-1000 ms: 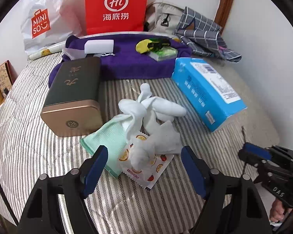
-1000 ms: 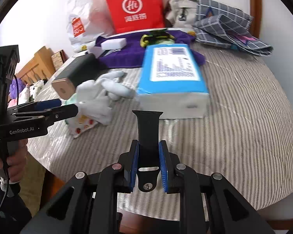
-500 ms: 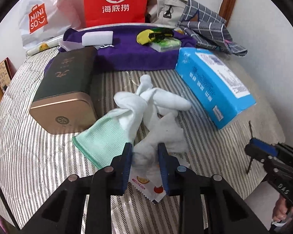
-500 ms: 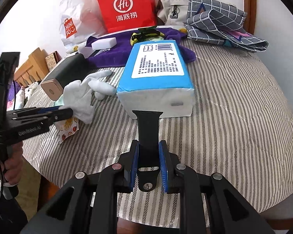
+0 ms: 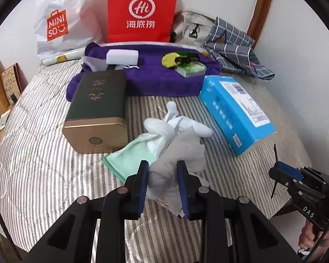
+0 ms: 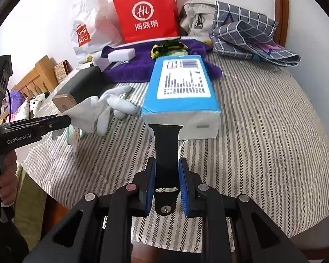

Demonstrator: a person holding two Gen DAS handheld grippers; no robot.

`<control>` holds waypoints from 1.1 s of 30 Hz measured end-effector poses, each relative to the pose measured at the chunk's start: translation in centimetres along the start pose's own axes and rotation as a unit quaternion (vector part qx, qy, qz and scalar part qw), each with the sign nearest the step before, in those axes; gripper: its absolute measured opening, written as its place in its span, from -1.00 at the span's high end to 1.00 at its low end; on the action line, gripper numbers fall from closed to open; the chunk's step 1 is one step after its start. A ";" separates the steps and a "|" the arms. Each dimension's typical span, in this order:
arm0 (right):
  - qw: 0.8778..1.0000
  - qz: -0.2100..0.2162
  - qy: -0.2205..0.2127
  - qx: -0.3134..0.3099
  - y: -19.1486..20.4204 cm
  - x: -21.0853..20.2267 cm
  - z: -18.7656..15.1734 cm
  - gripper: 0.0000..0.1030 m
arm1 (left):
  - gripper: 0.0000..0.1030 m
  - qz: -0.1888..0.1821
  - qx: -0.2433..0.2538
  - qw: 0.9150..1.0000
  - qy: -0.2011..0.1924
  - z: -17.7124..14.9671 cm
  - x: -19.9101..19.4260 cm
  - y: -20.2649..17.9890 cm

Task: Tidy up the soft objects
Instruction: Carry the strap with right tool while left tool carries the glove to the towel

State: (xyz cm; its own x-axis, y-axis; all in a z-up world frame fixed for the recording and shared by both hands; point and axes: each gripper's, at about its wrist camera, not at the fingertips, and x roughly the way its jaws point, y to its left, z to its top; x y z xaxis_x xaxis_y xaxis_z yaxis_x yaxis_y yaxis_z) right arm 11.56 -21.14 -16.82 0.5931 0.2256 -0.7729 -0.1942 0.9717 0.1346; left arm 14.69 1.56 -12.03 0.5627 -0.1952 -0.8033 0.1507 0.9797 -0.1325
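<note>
At the far left of the right wrist view, a hand point(image 6: 5, 171) grips the handle of the left gripper point(image 5: 163, 180), and the wrist behind it is cut off by the frame edge. Its jaws have just been closing, and its two blue pads now pinch a bunched white glove point(image 5: 175, 153) between them, its lower end raised off the striped bedcover point(image 5: 39, 153). A second white glove with a mint-green cuff point(image 5: 129, 153) hangs tangled with it; how many fingers of each are knotted together is hard to make out. Under the gloves a small fruit-print sachet point(image 6: 75, 137) is mostly hidden, only an edge showing.

Just left of the gloves lies one dark green tin with a gold end point(image 5: 97, 111), shut, so its contents cannot be seen. Behind it a purple towel point(image 5: 155, 81) carries a white sponge block point(image 5: 122, 57), a yellow and black item too small to identify point(image 5: 175, 60) and a green packet point(image 5: 190, 70). Two bags stand at the wall: a white MINISO bag point(image 5: 59, 24) and a red paper bag point(image 5: 142, 11); nothing inside either is visible. To their right sit a beige bag point(image 5: 190, 30), partly covered, and a grey checked cloth point(image 5: 234, 48).

One blue tissue pack point(image 5: 236, 111) lies right of the gloves, close to them. At the right, the right gripper point(image 6: 167, 183) has its pads pressed onto a black watch strap point(image 6: 166, 146), whose far end overlaps the tissue pack in that view
</note>
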 end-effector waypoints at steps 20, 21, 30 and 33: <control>0.999 0.034 -0.033 -0.014 0.6 -2.7 6.4 0.60 | 0.55 0.009 -0.051 0.998 -0.035 4.6 -3.1 3.2; 0.999 0.038 -0.034 -0.015 0.5 -2.6 7.1 0.60 | 0.55 0.011 -0.054 0.998 -0.036 5.0 -3.1 3.4; 0.997 0.063 -0.036 -0.028 0.7 -0.1 14.4 0.60 | 0.55 0.022 -0.067 0.997 -0.040 10.5 -1.2 5.3; 0.997 0.066 -0.033 -0.028 0.4 1.4 16.7 0.60 | 0.55 0.025 -0.068 0.997 -0.038 12.1 -0.1 5.8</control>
State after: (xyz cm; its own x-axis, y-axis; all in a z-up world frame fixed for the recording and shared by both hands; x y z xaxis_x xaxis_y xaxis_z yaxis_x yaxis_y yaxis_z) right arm 25.39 -19.22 -7.50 0.6090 0.3566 -0.7085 -0.3159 0.9284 0.1956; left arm 25.38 6.66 -5.67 0.6274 -0.1432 -0.7654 0.0119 0.9846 -0.1745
